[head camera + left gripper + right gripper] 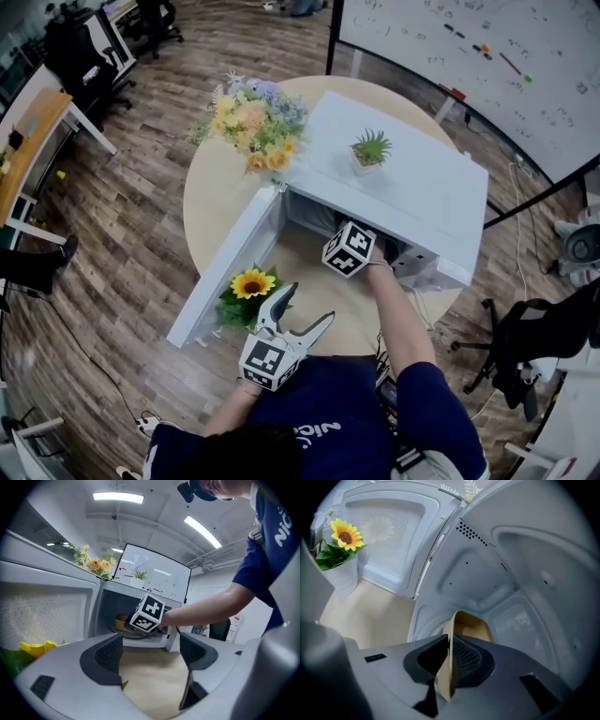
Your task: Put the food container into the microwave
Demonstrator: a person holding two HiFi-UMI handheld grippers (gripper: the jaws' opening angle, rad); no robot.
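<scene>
Inside the white microwave [497, 564], the right gripper [449, 663] clamps the near wall of the tan food container [471, 629], well within the cavity. The door [225, 267] stands wide open. Outside, the left gripper [151, 654] hovers over the round table [211, 202], jaws apart and empty.

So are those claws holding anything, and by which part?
The right gripper pinches the tan open-topped food container by its near side wall; the left gripper is open and empty.
</scene>
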